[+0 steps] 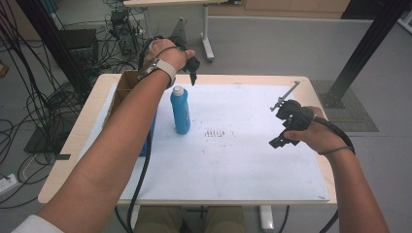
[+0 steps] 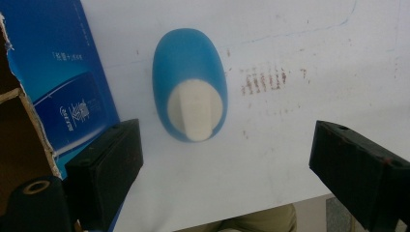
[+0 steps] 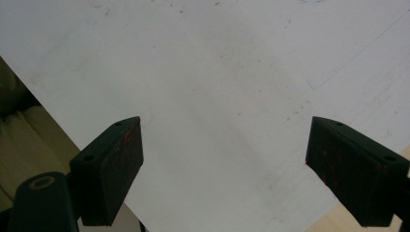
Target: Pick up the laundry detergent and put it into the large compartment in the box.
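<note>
Standing blue bottle (image 1: pixel 180 112), white-capped, upright

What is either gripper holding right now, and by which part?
Nothing. The left gripper is open above the upright bottle, jaws clear of it; the right gripper is open over bare white sheet.

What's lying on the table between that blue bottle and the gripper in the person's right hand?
Nothing but bare white sheet with faint reddish marks, seen in the high view between blue bottle and right gripper.
</note>
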`<action>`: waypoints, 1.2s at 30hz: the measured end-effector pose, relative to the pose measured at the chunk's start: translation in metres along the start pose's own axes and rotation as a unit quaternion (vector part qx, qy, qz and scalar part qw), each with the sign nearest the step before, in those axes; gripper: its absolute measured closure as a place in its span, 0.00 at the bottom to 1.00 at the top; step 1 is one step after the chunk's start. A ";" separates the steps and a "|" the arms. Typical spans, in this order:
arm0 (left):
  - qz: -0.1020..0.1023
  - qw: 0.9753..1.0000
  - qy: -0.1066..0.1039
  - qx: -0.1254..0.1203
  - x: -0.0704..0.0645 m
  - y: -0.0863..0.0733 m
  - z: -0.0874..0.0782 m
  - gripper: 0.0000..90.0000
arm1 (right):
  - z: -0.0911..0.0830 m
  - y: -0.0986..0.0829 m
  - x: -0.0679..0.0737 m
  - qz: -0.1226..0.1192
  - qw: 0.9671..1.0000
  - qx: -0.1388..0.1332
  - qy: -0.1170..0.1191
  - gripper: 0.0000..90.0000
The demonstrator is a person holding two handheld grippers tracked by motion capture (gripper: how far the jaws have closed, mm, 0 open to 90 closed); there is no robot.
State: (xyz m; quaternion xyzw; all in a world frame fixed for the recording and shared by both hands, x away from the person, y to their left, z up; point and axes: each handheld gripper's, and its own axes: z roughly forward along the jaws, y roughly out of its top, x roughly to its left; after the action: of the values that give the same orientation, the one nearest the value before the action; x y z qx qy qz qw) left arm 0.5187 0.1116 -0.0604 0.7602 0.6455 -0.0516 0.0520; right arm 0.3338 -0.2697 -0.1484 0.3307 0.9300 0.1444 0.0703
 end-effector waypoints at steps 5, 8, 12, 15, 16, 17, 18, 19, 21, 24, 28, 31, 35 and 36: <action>-0.001 1.000 0.000 -0.003 0.001 -0.001 0.000 0.14 | 0.000 0.000 0.000 -0.001 1.000 0.000 0.000 0.14; -0.001 1.000 -0.002 -0.001 0.003 0.000 0.000 0.14 | 0.001 0.000 0.000 -0.002 1.000 0.000 0.000 0.14; -0.002 1.000 -0.002 -0.003 0.003 -0.001 0.001 0.13 | 0.001 0.000 0.001 -0.001 1.000 -0.001 0.000 0.14; -0.002 1.000 -0.003 -0.004 0.004 0.000 0.002 0.13 | 0.000 -0.001 0.001 0.000 1.000 -0.002 0.000 0.14; -0.002 1.000 -0.001 -0.005 0.004 -0.001 0.002 0.13 | 0.001 -0.001 0.001 0.000 1.000 -0.002 0.000 0.14; -0.003 1.000 -0.003 -0.005 0.004 0.000 0.003 0.13 | 0.001 -0.001 0.001 0.000 1.000 -0.002 0.000 0.14; -0.004 1.000 -0.006 -0.005 0.005 0.000 0.003 0.13 | 0.001 -0.002 0.001 0.000 1.000 -0.002 -0.001 0.14; -0.003 1.000 -0.005 -0.003 0.005 0.000 0.004 0.13 | 0.001 -0.002 0.001 0.000 1.000 -0.003 -0.001 0.14; -0.003 1.000 -0.006 -0.005 0.006 0.000 0.007 0.13 | 0.002 -0.002 0.001 -0.001 1.000 -0.003 -0.001 0.14; -0.002 1.000 -0.005 -0.003 0.007 0.001 0.012 0.13 | 0.002 -0.003 0.001 0.000 1.000 -0.004 0.000 0.14; -0.001 1.000 -0.006 -0.002 0.008 0.002 0.018 0.13 | 0.003 -0.004 0.001 0.000 1.000 -0.004 0.001 0.14; -0.001 1.000 -0.005 0.000 0.009 0.003 0.023 0.12 | 0.004 -0.005 0.001 0.002 1.000 -0.005 0.001 0.14; 0.000 1.000 -0.003 0.001 0.010 0.004 0.032 0.12 | 0.004 -0.005 0.001 0.001 1.000 -0.006 0.001 0.14; 0.000 1.000 -0.003 0.003 0.011 0.005 0.034 0.12 | 0.004 -0.006 0.002 0.003 1.000 -0.006 0.001 0.14</action>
State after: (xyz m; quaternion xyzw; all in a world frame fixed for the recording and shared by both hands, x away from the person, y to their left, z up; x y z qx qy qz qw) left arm 0.5247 0.1166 -0.0956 0.7605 0.6449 -0.0558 0.0517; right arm 0.3300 -0.2721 -0.1540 0.3324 0.9283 0.1508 0.0707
